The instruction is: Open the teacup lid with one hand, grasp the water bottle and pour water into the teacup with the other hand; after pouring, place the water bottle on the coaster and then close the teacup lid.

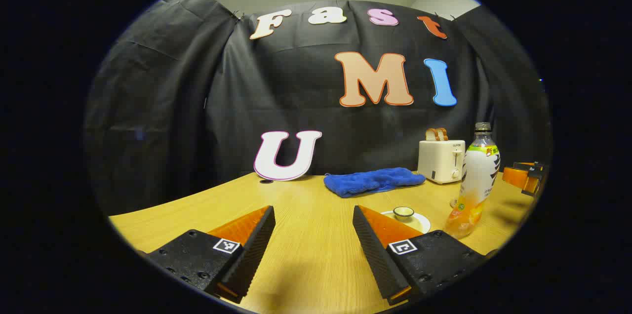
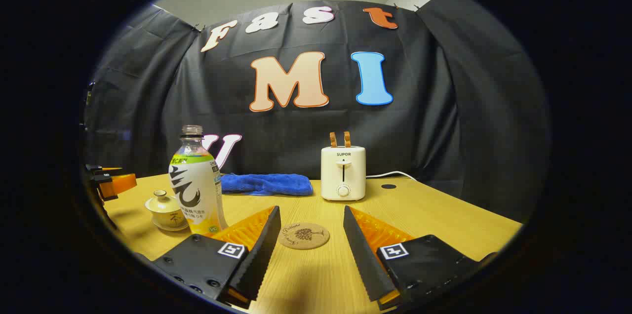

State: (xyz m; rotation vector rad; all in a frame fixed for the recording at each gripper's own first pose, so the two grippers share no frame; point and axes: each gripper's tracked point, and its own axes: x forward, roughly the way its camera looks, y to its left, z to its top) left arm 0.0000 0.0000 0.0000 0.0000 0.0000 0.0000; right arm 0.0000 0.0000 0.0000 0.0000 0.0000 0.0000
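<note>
teacup (image 2: 166, 213) sits lidded on its saucer at the table's left side, just beside the water bottle (image 2: 196, 184), which stands upright and uncapped. coaster (image 2: 303, 235) lies bare ahead of the right gripper (image 2: 311, 235), fingers spread, holding nothing. left gripper (image 1: 313, 235) likewise spread wide and empty. lid not yet lifted. best approach, i judge: pinch the lid (image 2: 160, 196) knob from above, keeping clear of the bottle. blue towel (image 2: 266, 183) and toaster (image 2: 343, 172) stand well back; open tabletop (image 2: 444, 225) to the right.
</note>
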